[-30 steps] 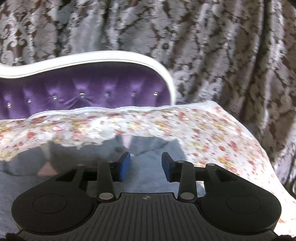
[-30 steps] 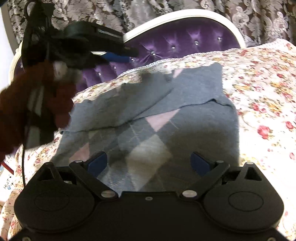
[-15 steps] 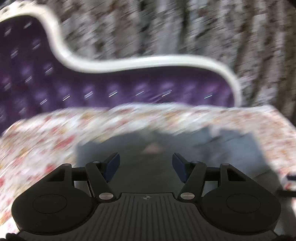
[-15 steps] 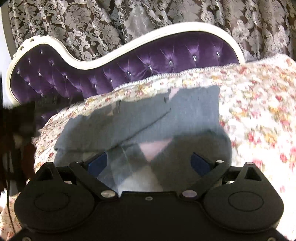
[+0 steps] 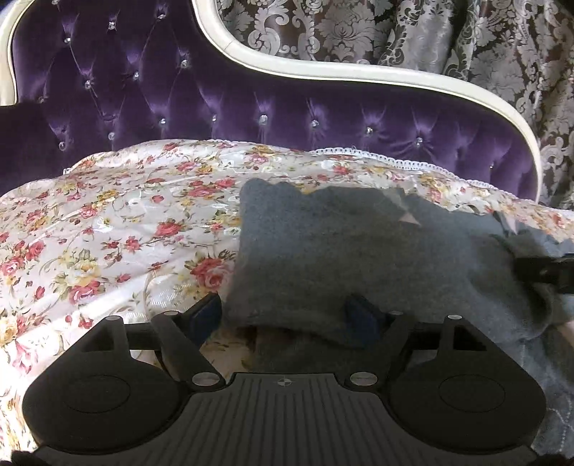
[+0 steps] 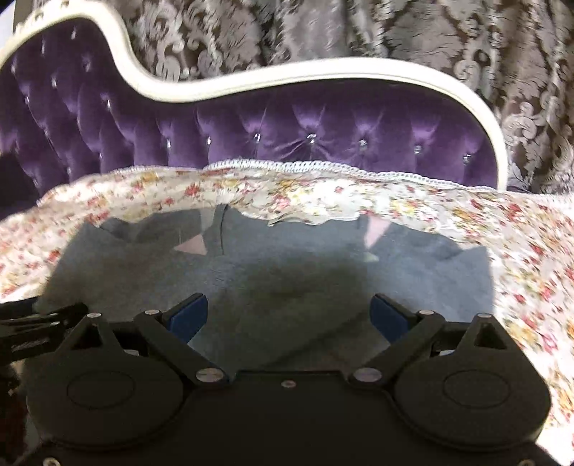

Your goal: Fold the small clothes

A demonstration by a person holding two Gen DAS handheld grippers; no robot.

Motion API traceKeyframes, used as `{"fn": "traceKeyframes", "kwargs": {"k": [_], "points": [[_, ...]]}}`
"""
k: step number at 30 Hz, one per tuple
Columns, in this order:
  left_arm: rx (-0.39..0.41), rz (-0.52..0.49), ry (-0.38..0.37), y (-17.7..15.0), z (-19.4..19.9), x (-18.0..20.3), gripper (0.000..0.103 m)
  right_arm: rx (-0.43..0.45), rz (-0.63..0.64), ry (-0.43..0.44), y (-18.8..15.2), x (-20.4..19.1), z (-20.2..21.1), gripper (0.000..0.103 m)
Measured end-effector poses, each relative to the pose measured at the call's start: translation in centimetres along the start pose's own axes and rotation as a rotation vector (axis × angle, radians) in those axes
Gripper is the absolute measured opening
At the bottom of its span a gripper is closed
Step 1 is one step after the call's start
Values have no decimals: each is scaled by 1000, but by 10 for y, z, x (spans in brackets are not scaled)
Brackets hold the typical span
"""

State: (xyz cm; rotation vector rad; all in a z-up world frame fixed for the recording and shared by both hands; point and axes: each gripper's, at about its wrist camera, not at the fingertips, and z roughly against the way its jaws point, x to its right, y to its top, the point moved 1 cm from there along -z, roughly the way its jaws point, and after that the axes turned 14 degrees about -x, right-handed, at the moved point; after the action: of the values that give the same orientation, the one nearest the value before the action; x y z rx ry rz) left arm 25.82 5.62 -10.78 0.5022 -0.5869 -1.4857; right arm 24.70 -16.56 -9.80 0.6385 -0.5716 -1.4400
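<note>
A small grey knit sweater (image 5: 358, 258) with pale pink patches lies folded on the floral bedspread (image 5: 118, 229); it also shows in the right wrist view (image 6: 280, 272). My left gripper (image 5: 287, 317) is open at the sweater's near left edge, with the raised hem draped between its blue pads and over the right one. My right gripper (image 6: 288, 315) is wide open and empty, low over the sweater's near middle. Each gripper shows at the edge of the other's view: the right one (image 5: 545, 270) and the left one (image 6: 39, 322).
A purple tufted headboard (image 5: 251, 107) with a white frame stands behind the bed, also in the right wrist view (image 6: 287, 132). Patterned grey-brown curtains (image 5: 430, 32) hang behind it. The bedspread (image 6: 531, 258) surrounds the sweater on all sides.
My left gripper has swung left, dropped to the sweater's left edge and opened wider. My right gripper has moved forward and lower over the sweater, still open.
</note>
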Motion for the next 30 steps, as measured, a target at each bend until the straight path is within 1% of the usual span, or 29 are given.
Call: {"fn": "traceKeyframes", "kwargs": {"k": [2, 4, 6, 7, 8, 9, 12, 14, 16, 20, 21, 22, 23, 24, 25, 26, 27, 30], "points": [[0, 5, -5, 0, -1, -1, 78, -26, 22, -35, 3, -9, -13, 98], [-1, 7, -9, -1, -2, -2, 78, -58, 66, -89, 1, -14, -24, 96], [0, 9, -12, -1, -4, -2, 78, -74, 98, -158, -4, -9, -28, 95], [1, 10, -12, -1, -4, -2, 78, -72, 89, -183, -5, -2, -26, 95], [2, 10, -13, -1, -4, -3, 78, -78, 57, -207, -8, 11, -21, 95], [3, 11, -14, -1, -4, -2, 78, -85, 21, -213, -9, 24, -17, 95], [3, 12, -14, -1, -4, -2, 78, -95, -95, -203, -20, 65, 1, 95], [4, 12, -13, -1, -4, -2, 78, -90, -134, -232, -26, 82, 12, 96], [3, 13, -15, -1, -3, -3, 78, -76, -156, -238, -31, 94, 23, 95], [3, 14, -17, -1, -3, -3, 78, -30, -214, -145, -33, 106, 34, 94], [3, 14, -17, -1, -3, -3, 78, -20, -225, -122, -32, 109, 34, 92], [4, 14, -18, -1, -3, -3, 78, -7, -240, -89, -32, 114, 36, 86], [4, 14, -18, -1, -3, -3, 78, 1, -258, -60, -28, 116, 33, 84], [4, 14, -18, -2, -3, -3, 78, -1, -274, -30, -27, 121, 33, 78], [4, 14, -18, -2, -3, -3, 78, -10, -285, 1, -26, 124, 31, 70], [4, 14, -19, -2, -3, -3, 78, -19, -292, 36, -25, 127, 28, 66], [5, 15, -18, -2, -3, -3, 78, -24, -294, 59, -25, 128, 26, 64], [5, 15, -19, -2, -3, -3, 78, -26, -259, 82, -24, 126, 22, 63]]}}
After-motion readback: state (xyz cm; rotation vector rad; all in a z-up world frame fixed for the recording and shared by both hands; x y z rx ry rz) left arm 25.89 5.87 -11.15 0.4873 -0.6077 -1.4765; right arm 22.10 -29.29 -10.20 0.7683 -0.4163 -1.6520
